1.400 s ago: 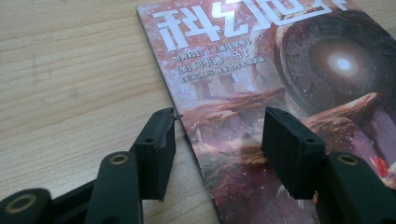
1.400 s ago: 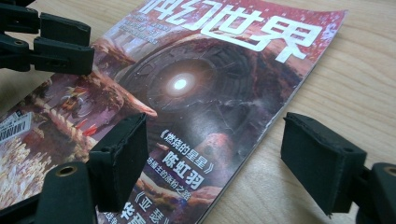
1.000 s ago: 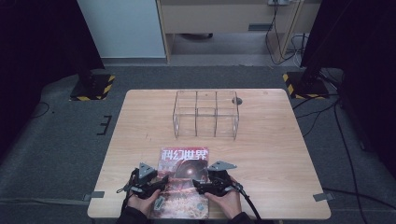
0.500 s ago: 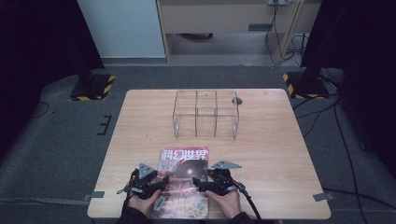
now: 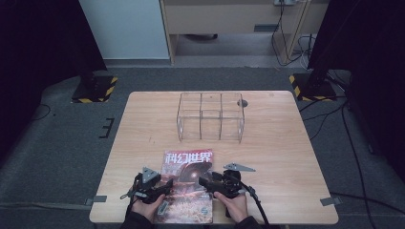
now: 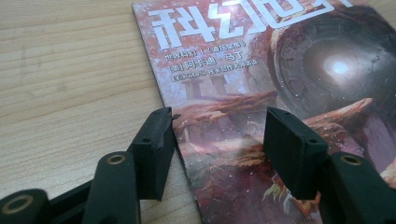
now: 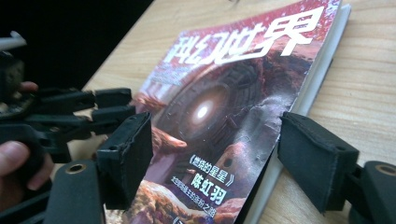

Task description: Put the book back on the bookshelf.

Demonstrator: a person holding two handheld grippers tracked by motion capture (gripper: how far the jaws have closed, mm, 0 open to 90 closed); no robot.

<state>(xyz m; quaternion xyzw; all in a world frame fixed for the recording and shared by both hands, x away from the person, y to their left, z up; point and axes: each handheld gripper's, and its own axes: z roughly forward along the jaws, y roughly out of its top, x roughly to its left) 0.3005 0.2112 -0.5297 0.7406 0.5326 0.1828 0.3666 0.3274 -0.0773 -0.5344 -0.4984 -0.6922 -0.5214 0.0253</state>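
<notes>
A magazine (image 5: 187,164) with a red cover and white title lies flat near the table's front edge. My left gripper (image 5: 165,185) is open and straddles the magazine's left edge. In the left gripper view (image 6: 219,135) one jaw rests on the wood beside the magazine (image 6: 261,60) and the other hovers over the cover. My right gripper (image 5: 203,181) comes in from the right and is open. Its jaws have just been closing, with the slightly lifted right edge of the magazine (image 7: 219,93) between them in the right gripper view (image 7: 215,149). The left gripper (image 7: 93,107) shows there across the cover.
A clear acrylic organiser (image 5: 210,117) with several compartments stands at the middle back of the wooden table (image 5: 286,143). A small dark round mark (image 5: 242,102) sits beside its right rear corner. Dark floor and cables surround the table.
The right gripper has shifted a little, and its grey top plate now sits slightly further right. The left gripper and the magazine have stayed put.
</notes>
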